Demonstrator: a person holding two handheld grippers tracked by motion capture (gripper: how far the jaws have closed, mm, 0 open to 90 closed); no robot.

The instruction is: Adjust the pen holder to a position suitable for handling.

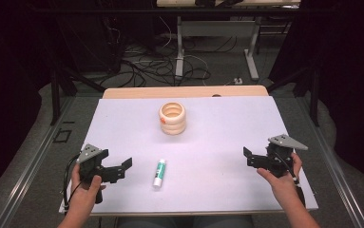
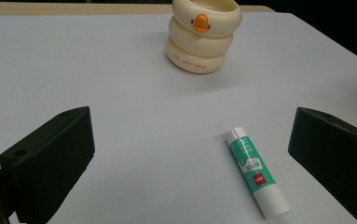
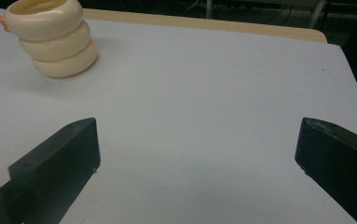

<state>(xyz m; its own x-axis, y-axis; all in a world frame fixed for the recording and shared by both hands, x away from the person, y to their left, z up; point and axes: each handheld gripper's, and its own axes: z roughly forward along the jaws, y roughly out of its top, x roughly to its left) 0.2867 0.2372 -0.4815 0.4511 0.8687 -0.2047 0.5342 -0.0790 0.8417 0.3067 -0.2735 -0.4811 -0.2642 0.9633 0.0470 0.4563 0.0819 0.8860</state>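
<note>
Two grippers, both with jaws spread wide and nothing between them. Left gripper (image 1: 118, 169) sits low at the near left of the table (image 1: 227, 123), held in a hand (image 1: 88, 186); its jaws point toward the middle. Right gripper (image 1: 253, 158) is at the near right, also hand-held, jaws facing inward, well apart from any object.

Glue stick (image 1: 159, 172) lies flat on the white surface, just beside the left gripper's jaws, near the front edge. In the left gripper view the glue stick (image 2: 257, 172) is inside the jaw span but off toward the right-hand jaw, lying at a slant, white cap end farther off, green label in the middle.

Step in hand, judged: the left gripper reaching for the glue stick. To do it well, the person should shift the gripper so the stick sits midway between the jaws, turn the wrist until the jaws stand across the stick's length rather than along it, lower close to the surface, and close on the labelled middle. A round tube may roll if only one jaw touches first; both should meet it together.

Container: a cream holder (image 1: 172, 118) shaped like three stacked rings, upright at the far middle of the table, well apart from both grippers. An orange beak-like knob (image 2: 200, 22) sits on its top ring. Its mouth is open; what can be seen of the inside looks empty, though the bottom is hidden.
</note>
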